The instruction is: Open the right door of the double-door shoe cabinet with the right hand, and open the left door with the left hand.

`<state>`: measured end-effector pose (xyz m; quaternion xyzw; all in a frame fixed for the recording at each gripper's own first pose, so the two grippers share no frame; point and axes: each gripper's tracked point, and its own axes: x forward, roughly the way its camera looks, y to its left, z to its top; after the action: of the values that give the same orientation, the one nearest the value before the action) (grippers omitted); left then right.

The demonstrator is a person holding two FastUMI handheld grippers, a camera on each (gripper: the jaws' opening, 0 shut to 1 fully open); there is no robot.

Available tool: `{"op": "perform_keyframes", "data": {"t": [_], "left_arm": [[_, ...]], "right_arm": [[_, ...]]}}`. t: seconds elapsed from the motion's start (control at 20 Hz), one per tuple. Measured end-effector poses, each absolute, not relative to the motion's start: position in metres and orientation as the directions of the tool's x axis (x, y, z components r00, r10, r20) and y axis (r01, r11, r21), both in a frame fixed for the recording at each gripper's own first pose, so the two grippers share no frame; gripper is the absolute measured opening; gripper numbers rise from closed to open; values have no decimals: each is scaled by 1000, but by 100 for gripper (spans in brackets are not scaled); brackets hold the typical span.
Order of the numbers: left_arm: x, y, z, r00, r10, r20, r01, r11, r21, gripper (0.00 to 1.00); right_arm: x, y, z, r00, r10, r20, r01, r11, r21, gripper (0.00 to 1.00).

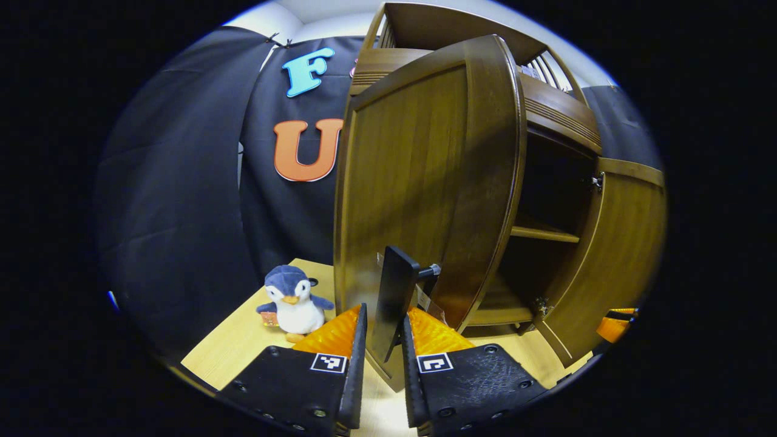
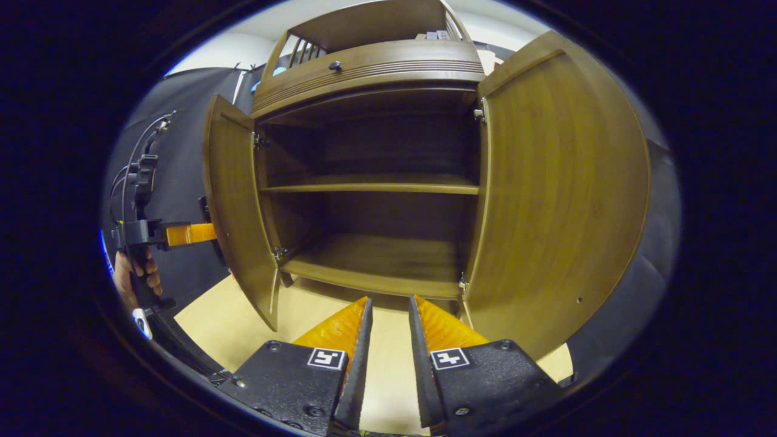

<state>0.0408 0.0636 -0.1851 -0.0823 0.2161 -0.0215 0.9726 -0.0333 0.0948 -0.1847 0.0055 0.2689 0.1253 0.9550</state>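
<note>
Standing between the fingers of the left gripper [image 1: 383,331], at lower centre of the left gripper view, the dark handle [image 1: 394,297] of the left door [image 1: 419,182] has its long axis upright; whether both fingers press on it cannot be told. At lower left of that view a toy penguin [image 1: 293,300] sits on the table [image 1: 237,340].

In the right gripper view the left door [image 2: 234,206] hangs open at left, the shoe cabinet [image 2: 370,200] fills the centre and the right door [image 2: 558,188] stands open at right. The right gripper [image 2: 388,315], lower centre, is released, fingers apart around nothing, pointing at the cabinet's bottom shelf.
</note>
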Motion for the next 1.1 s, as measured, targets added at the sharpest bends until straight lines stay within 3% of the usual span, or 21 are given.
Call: {"op": "perform_keyframes", "data": {"t": [0.4, 0.5, 0.95, 1.1], "left_arm": [[15, 118, -177, 924, 4, -383, -73, 983, -166, 28], [29, 140, -186, 921, 23, -389, -88, 984, -152, 0], [15, 181, -189, 927, -20, -376, -62, 977, -204, 7], [9, 210, -194, 924, 29, -381, -111, 975, -195, 0]], "right_arm": [[-33, 114, -183, 816, 254, -519, -257, 964, 66, 38], [-31, 123, -181, 814, 262, -518, -268, 961, 65, 39], [-34, 164, -177, 807, 296, -512, -326, 945, 32, 39], [-36, 179, -177, 804, 307, -509, -344, 939, 24, 39]]}}
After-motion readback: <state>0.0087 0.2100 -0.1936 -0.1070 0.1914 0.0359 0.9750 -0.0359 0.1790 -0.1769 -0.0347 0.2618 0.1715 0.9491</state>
